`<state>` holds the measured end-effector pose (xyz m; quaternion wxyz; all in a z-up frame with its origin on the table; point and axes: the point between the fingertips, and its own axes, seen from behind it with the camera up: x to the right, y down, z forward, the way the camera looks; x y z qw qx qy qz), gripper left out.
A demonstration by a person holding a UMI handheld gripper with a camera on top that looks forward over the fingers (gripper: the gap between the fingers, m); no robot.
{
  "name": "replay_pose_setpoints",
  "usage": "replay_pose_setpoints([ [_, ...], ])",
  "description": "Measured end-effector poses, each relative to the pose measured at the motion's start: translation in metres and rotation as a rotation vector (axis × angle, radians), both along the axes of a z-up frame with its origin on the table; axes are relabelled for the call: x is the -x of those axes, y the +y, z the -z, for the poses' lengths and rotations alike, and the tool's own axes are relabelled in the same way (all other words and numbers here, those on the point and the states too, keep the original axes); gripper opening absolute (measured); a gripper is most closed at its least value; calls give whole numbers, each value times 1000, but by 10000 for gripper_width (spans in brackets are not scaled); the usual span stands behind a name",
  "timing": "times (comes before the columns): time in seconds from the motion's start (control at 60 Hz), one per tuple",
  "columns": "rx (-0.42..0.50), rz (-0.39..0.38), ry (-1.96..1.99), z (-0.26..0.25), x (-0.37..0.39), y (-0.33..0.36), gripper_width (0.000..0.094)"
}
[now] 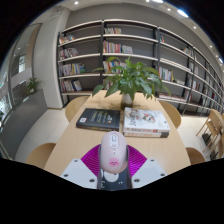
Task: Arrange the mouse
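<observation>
Gripper view is showing a white mouse (pixel 113 153) sitting between the jaws (pixel 113 168), whose pink pads (pixel 117 158) are flanking it closely; whether they are actually pressing on it I cannot tell. Beyond the mouse, a dark book (pixel 98 119) and a stack of lighter books (pixel 146 122) are lying on the pale wooden worktop (pixel 75 145), with a leafy potted plant (pixel 130 80) standing behind them. Bookshelves (pixel 105 50) are lining the wall further back.
</observation>
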<state>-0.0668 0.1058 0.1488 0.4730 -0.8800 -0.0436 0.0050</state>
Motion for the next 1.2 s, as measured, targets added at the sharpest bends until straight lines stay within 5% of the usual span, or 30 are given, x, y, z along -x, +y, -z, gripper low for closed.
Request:
replay_pose_setpoints([
  [0.367, 275, 23, -43, 160, 17, -49, 341],
  [0.467, 247, 27, -41, 161, 16, -45, 349],
  [0.617, 281, 64, -21, 162, 13, -47, 553],
  [0.667, 295, 92, -23, 154, 7, -50, 763],
  [0.717, 262, 97, -25, 133, 4, -45, 837],
  [1.0, 60, 49, -6, -23, 5, -94, 836],
  [1.2, 9, 36, 7, -68, -7, -158, 835],
])
